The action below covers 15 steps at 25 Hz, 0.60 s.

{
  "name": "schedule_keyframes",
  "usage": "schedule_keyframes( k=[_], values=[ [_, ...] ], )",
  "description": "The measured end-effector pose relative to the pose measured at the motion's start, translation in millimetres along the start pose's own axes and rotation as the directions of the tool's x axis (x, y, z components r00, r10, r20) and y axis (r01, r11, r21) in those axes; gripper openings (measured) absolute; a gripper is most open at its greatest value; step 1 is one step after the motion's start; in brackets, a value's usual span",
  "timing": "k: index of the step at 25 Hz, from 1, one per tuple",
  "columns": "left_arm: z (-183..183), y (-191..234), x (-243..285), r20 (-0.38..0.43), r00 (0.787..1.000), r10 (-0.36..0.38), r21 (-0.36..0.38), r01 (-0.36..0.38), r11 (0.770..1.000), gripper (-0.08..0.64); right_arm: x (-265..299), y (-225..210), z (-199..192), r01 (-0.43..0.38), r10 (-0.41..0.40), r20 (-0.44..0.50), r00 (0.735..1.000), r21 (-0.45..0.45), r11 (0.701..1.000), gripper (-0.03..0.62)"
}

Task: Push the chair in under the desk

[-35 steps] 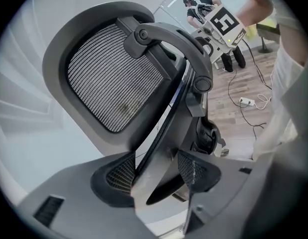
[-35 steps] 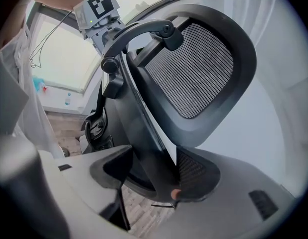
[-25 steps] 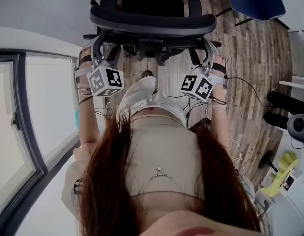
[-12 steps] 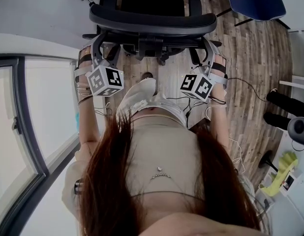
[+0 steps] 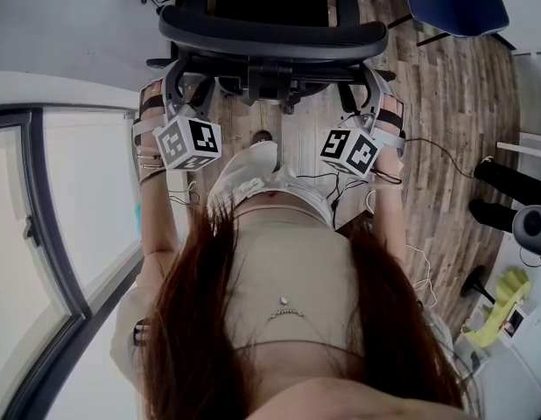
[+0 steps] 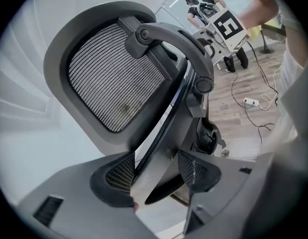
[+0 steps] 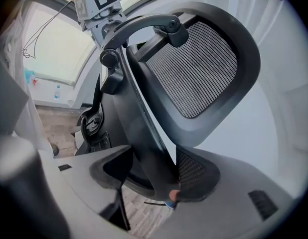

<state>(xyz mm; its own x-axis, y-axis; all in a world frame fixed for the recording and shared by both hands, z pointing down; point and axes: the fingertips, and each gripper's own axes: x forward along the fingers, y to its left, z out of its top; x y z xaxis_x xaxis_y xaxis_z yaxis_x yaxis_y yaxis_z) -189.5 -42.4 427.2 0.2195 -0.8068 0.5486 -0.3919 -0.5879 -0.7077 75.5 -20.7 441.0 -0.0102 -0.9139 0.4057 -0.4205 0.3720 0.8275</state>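
While both pairs of jaws stand spread wide, each is clamped across a dark upright of the chair [image 5: 270,33]. The left gripper [image 6: 156,173] has one upright [image 6: 166,128] pinched between its pads, and the right gripper [image 7: 149,171] has the other [image 7: 144,133]. The chair stands on the wood floor [image 5: 446,103] straight ahead, its back toward the person. In the head view the jaw tips are lost behind the back's rim, and hair [image 5: 192,322] fills the lower part. Only the gripper views show the mesh headrest [image 6: 109,78], and each catches the opposite marker cube [image 6: 229,26].
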Motion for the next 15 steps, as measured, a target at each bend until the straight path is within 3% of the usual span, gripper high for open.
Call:
schedule_keyframes(
  k=[15],
  values=[
    [3,14,21,0.020,1.000,0.002,0.003,-0.002,1.000,0.265,23,-9,1,0.024,-0.024,-0.033,0.999,0.000,1.000,0.273]
  ],
)
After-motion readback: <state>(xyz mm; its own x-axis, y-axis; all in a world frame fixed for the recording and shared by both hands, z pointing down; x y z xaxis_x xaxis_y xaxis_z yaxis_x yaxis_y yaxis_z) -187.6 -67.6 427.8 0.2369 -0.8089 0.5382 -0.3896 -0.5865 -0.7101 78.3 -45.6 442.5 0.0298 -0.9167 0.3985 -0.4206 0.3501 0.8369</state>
